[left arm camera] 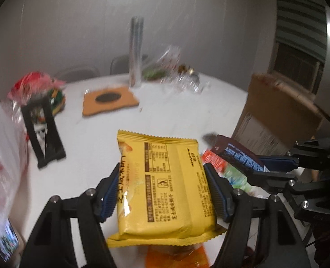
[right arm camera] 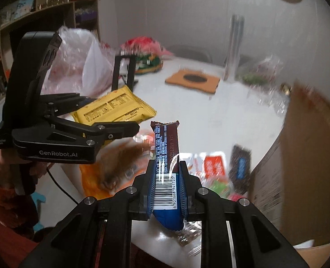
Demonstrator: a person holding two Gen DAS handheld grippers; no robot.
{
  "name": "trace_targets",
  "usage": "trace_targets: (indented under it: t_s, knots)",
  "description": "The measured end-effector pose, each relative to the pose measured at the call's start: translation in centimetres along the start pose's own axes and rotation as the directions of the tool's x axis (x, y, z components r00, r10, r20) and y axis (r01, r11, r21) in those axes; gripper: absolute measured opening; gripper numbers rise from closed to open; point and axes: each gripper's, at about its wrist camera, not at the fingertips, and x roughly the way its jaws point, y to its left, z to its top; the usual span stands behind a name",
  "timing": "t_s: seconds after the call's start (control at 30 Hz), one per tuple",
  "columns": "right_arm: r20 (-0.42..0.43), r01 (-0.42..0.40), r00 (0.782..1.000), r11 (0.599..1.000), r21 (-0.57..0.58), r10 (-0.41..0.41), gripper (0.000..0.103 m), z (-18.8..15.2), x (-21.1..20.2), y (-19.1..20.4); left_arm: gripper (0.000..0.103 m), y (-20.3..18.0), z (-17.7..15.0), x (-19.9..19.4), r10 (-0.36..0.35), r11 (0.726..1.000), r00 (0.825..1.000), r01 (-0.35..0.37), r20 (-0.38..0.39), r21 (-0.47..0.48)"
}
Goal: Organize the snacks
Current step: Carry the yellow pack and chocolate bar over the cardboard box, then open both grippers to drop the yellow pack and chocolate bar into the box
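Left gripper (left arm camera: 162,192) fills the near foreground of its own camera: both blue ribbed pads (left arm camera: 108,195) pressed against the long edges of a yellow biscuit packet (left arm camera: 165,185), which is held flat and raised off the white round table (left arm camera: 169,114), printed back face up. Right gripper (right arm camera: 166,186) likewise clamped, its pads (right arm camera: 184,192) squeezing a dark brown and blue snack bar (right arm camera: 166,156) that stands lengthwise along the fingers, barcode near the pads, crimped end pointing away. Seen from the left camera, the bar and right gripper sit just beside the yellow packet on its right; from the right camera the left gripper hangs to the left, slightly higher. Below both grippers, a loose heap of wrappers (right arm camera: 211,169) on the near table edge: orange, red, green, one dark packet with a blue label; motion blur hides detail. Cardboard box (right arm camera: 310,156) stands on the right, near the heap. Farther out: black stand (left arm camera: 43,129), orange mat (left arm camera: 110,100) with dark oval centre, tall shiny cylinder (left arm camera: 136,51), crumpled clear plastic (left arm camera: 187,82), red-pink bag (left arm camera: 34,87). White plastic bag (right arm camera: 80,60) at far left. Shelving (right arm camera: 19,11) against the wall beyond.
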Motion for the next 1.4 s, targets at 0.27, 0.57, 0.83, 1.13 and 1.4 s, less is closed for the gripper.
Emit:
trace_targets:
  t_s: [0.27, 0.57, 0.83, 1.13, 1.4]
  knots:
    - [0.171, 0.098, 0.980, 0.995, 0.036, -0.103, 0.014, 3.1, -7.0, -1.8, 0.067, -3.6, 5.6, -3.3, -0.084, 0.993, 0.988, 0.073, 0.129, 0.091]
    - [0.242, 0.185, 0.946, 0.973, 0.137, -0.214, 0.014, 2.8, -12.9, -7.3, 0.067, -10.6, 11.3, -2.9, -0.268, 0.949, 0.954, 0.237, 0.133, 0.210]
    - [0.169, 0.251, 0.938, 0.931, 0.266, -0.302, 0.014, -0.8, -14.3, -14.3, 0.067, -17.6, 14.1, 1.1, -0.363, 0.896, 0.931, 0.341, 0.028, 0.286]
    - [0.037, 0.220, 0.970, 0.930, 0.296, -0.241, 0.014, -3.0, -10.1, -18.8, 0.067, -22.5, 14.0, 6.4, -0.343, 0.870, 0.931, 0.364, -0.123, 0.332]
    - [-0.067, 0.201, 0.979, 0.952, 0.232, -0.191, 0.015, -2.8, -6.4, -19.4, 0.068, -23.3, 13.5, 8.9, -0.308, 0.863, 0.934, 0.354, -0.182, 0.360]
